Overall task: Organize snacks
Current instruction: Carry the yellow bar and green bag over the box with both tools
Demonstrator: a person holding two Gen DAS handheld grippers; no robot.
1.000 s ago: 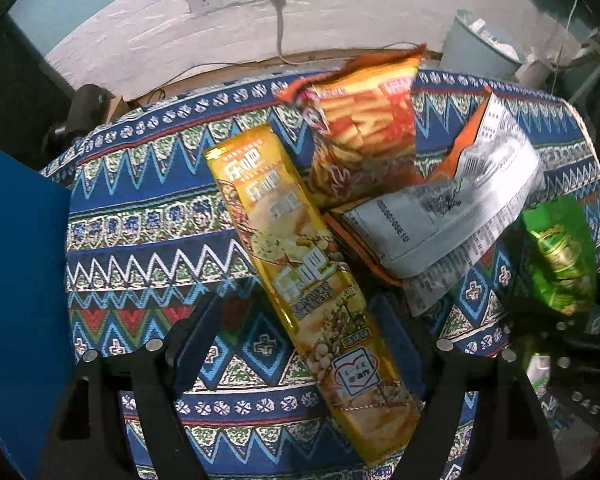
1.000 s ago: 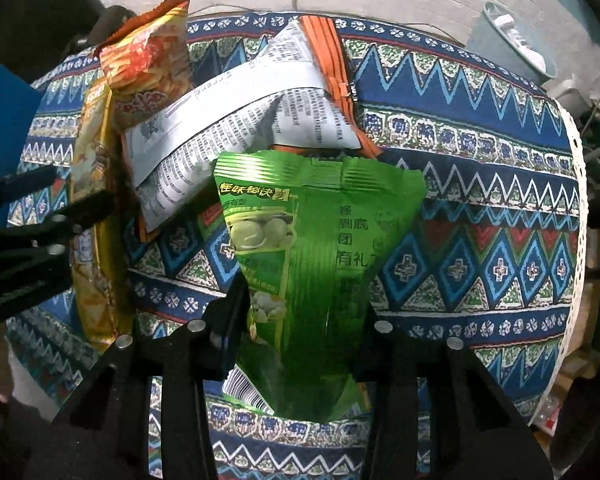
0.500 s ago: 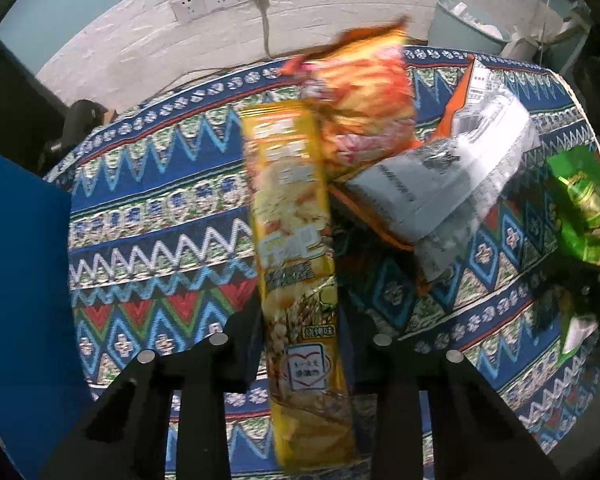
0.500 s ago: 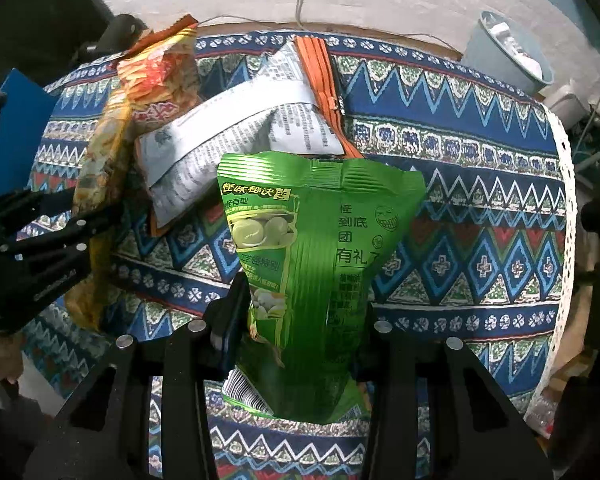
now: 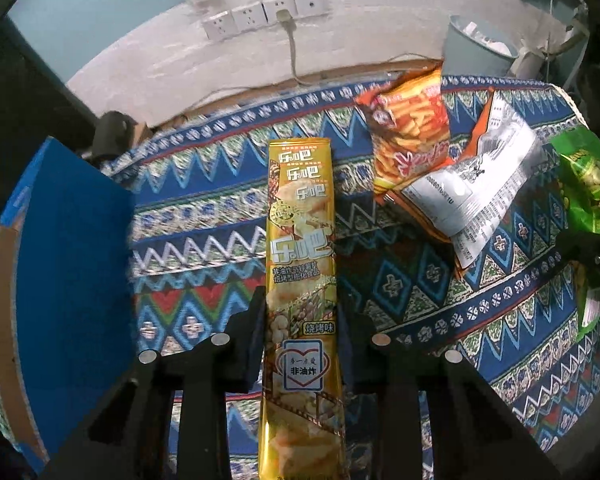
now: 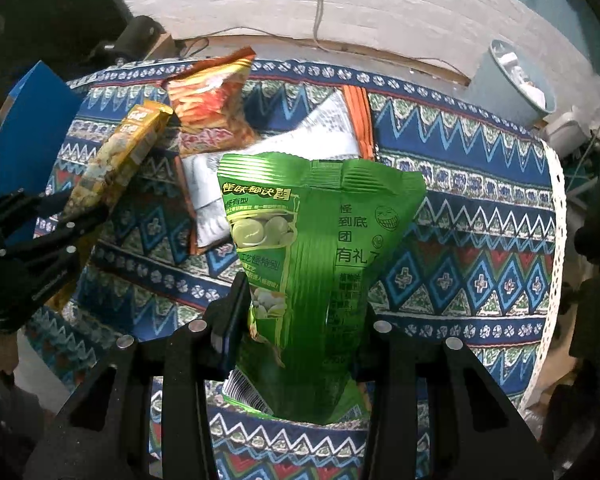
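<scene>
Glossy foil packets point(image 5: 300, 240); woven cloth point(image 5: 204, 216) (matt).

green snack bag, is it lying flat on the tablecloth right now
No, the green snack bag is clamped in the right gripper and stands up above the tablecloth.

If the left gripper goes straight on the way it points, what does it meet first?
Probably the patterned tablecloth, just beyond the yellow packet that the left gripper holds; depth is unclear.
</scene>
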